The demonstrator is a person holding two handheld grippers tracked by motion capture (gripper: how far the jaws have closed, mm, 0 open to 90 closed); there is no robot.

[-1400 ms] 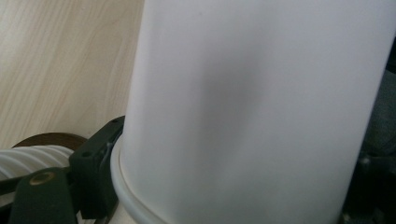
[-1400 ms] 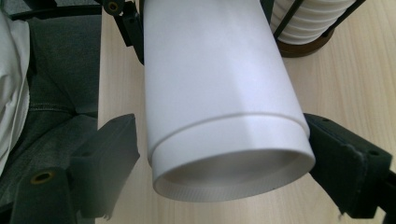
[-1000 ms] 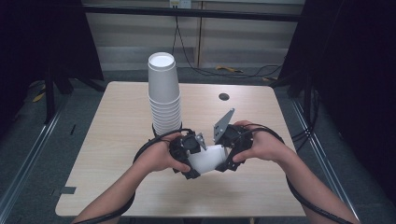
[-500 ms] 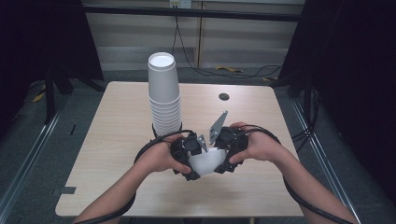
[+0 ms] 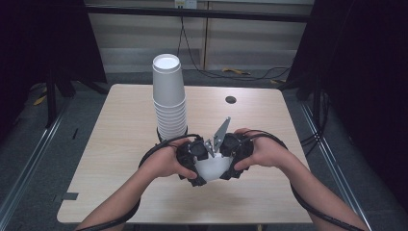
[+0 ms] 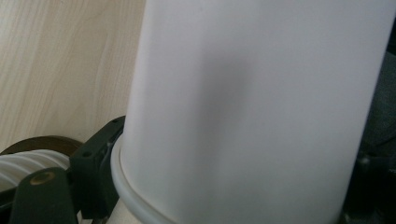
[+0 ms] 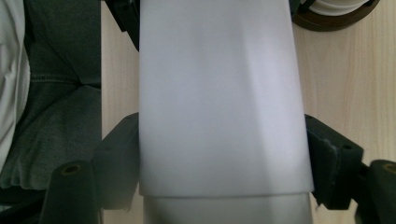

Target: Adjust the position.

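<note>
A tall stack of white paper cups (image 5: 169, 98) stands upside down on a dark round base on the wooden table (image 5: 120, 125). In front of that stack, toward the person, both grippers meet around a white paper cup (image 5: 213, 167), which lies on its side between them, just above the tabletop. In the right gripper view a seam crosses this cup near the jaws, so it looks like two cups nested together, one sleeve ending where a second wall goes on. My judgement is that the work is pulling nested cups apart: the pair is off the stack and gripped from both ends, but the cups are not yet separated, and the rest of the stack stands untouched.

The left gripper (image 5: 193, 155) has its jaws drawn almost together; the left gripper view shows the cup's rolled rim (image 6: 128, 196) at a black jaw, so it seems to pinch the rim and wall. The right gripper (image 5: 232, 153) has just been closing, and its two black jaws now press the cup's wall from either side, with the cup between them.
</note>
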